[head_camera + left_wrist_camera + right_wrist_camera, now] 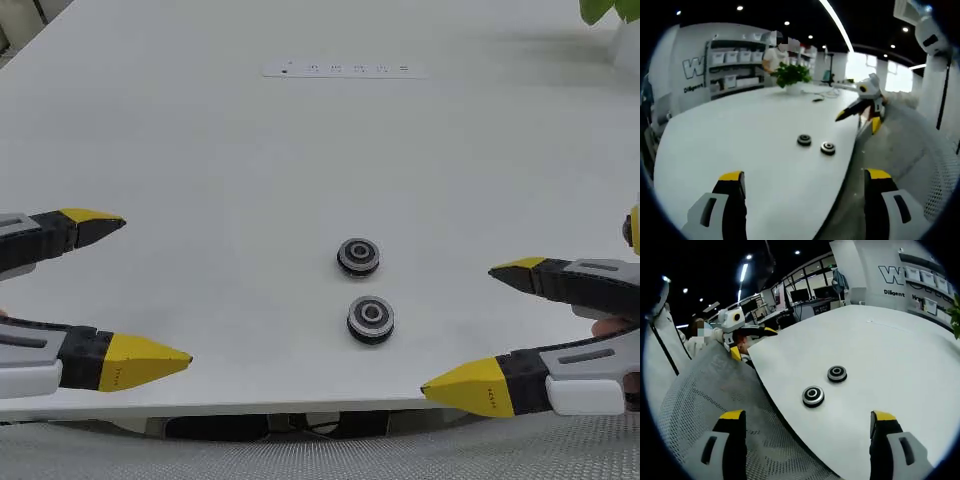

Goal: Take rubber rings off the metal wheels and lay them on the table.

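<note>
Two metal wheels, the far wheel [359, 256] and the near wheel [371, 319], lay flat near the bench's [250, 160] front edge, rubber rings [371, 338] apparently still on; the left gripper [157, 290] and right gripper [456, 328] flanked them, fingers spread and empty, seemingly poised to pinch.

On table [250, 180]: near wheel [371, 319] by front edge, far wheel [359, 256] just behind it, socket strip [344, 70] well behind, plant [605, 10] at far right.

Right hand-held gripper [456, 328] partly beyond edge
</note>
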`<state>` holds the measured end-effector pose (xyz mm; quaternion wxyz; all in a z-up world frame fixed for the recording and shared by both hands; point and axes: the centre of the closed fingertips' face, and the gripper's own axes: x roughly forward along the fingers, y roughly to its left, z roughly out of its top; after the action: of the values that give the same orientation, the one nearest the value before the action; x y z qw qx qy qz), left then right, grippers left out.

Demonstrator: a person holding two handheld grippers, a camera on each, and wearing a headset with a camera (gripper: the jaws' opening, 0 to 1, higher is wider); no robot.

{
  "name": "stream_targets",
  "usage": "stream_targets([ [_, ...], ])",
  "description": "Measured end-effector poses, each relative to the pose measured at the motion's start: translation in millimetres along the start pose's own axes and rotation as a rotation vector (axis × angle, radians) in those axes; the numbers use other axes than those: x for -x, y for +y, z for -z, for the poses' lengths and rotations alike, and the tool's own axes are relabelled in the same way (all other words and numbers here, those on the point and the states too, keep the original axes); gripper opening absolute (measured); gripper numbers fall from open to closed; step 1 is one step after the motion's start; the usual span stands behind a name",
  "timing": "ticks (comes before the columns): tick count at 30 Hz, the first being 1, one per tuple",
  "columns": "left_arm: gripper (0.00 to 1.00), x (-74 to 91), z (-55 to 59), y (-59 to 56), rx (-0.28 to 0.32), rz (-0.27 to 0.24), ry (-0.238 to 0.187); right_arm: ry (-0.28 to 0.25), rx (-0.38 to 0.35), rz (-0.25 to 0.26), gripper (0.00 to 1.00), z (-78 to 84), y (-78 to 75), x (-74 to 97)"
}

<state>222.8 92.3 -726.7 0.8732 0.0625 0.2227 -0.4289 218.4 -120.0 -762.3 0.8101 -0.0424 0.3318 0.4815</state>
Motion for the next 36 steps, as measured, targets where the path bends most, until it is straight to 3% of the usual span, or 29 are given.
stream_targets([
  [6,1.00,1.6,0.7,5.1,0.014,-0.024,-0.005,0.002,-0.003,-0.008,1.00,0.8,-0.8,-0.2],
  [15,1.00,2.1,1.4,2.8,0.047,-0.033,-0.022,-0.010,-0.015,-0.011,1.00,0.7,-3.7,2.0],
  [27,1.00,3.1,4.6,8.5,0.048,-0.058,-0.006,0.008,0.002,-0.041,0.98,3.1,1.3,0.0],
  [30,1.00,2.2,4.1,6.8,0.053,-0.055,-0.007,0.033,0.023,-0.030,0.99,6.9,-1.5,0.8],
  [36,1.00,0.6,7.9,3.8,0.060,-0.043,0.016,0.018,0.006,-0.041,1.00,5.7,-0.5,1.2],
])
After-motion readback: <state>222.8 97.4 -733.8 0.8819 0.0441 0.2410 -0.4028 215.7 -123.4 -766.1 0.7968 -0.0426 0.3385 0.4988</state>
